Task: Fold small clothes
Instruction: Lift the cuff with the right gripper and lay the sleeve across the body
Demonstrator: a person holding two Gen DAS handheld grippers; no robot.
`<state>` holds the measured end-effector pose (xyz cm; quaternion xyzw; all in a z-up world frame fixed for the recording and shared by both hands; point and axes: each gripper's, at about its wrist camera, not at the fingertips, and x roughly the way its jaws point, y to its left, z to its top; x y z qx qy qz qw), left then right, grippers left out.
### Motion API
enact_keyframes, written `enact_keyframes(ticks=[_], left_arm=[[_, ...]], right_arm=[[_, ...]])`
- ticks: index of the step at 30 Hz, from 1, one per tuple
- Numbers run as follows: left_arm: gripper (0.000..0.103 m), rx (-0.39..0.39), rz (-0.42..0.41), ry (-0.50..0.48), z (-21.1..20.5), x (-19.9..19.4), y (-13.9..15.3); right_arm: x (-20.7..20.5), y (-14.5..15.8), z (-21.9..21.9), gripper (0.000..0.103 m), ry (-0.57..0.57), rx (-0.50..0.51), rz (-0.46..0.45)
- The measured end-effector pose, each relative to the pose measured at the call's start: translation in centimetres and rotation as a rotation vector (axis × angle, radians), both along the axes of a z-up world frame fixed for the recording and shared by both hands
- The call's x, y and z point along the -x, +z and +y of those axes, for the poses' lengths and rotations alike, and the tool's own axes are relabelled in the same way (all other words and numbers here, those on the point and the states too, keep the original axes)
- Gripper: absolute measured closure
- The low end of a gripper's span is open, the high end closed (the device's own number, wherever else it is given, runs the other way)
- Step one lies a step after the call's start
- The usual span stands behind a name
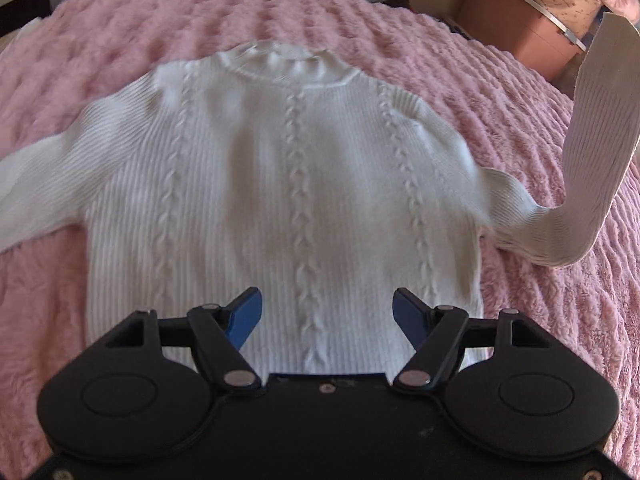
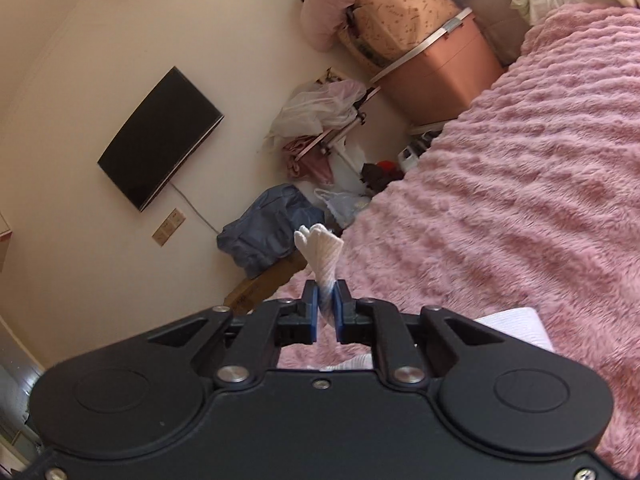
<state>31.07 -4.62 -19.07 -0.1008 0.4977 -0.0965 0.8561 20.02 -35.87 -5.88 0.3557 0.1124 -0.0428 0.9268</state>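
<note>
A white ribbed sweater (image 1: 280,184) with 3 cable-knit columns and a round neckline lies flat, front up, on the fluffy pink blanket (image 1: 120,20) covering the bed. Its sleeve (image 1: 592,152) is lifted off the blanket, the cuff pinched tight in the right gripper (image 2: 325,304). The left gripper (image 1: 327,312) hovers over the hem, blue fingers spread wide. No writing is readable.
</note>
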Motion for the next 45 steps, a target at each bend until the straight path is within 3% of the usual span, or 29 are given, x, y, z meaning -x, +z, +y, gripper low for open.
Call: enact_keyframes(ticks=[7, 12, 19, 26, 30, 35, 37, 42, 45], left_arm=[[0.027, 0.018, 0.036, 0.098, 5.1, 2.5, -1.0], [0.027, 0.035, 0.027, 0.161, 8.9, 5.6, -0.3], [0.027, -0.001, -0.001, 0.257, 14.2, 9.2, 0.8], [0.027, 0.017, 0.004, 0.313, 18.1, 11.3, 0.3], [0.027, 0.029, 0.015, 0.335, 19.3, 11.8, -0.4], [0.027, 0.068, -0.004, 0.319, 19.5, 10.4, -0.1], [0.027, 0.083, -0.054, 0.287, 19.2, 9.5, 0.9], [0.027, 0.131, -0.237, 0.199, 18.3, 5.3, 3.3], [0.027, 0.152, -0.253, 0.154, 17.9, 1.7, 3.0]], right_arm=[[-3.7, -2.2, 6.8, 0.093, 0.166, 0.047, 0.030], [-6.6, -4.3, 11.6, 0.093, 0.290, 0.007, 0.044], [-9.8, -7.6, 19.2, 0.093, 0.460, -0.003, 0.078], [-11.7, -11.1, 24.9, 0.094, 0.562, -0.009, 0.137], [-12.3, -12.4, 27.5, 0.094, 0.593, 0.046, 0.192], [-10.9, -12.5, 26.1, 0.094, 0.583, 0.079, 0.223], [-10.5, -12.2, 24.2, 0.094, 0.552, 0.103, 0.232], [-8.7, -11.0, 19.8, 0.093, 0.462, 0.297, 0.248], [-7.6, -11.0, 17.6, 0.093, 0.422, 0.382, 0.273]])
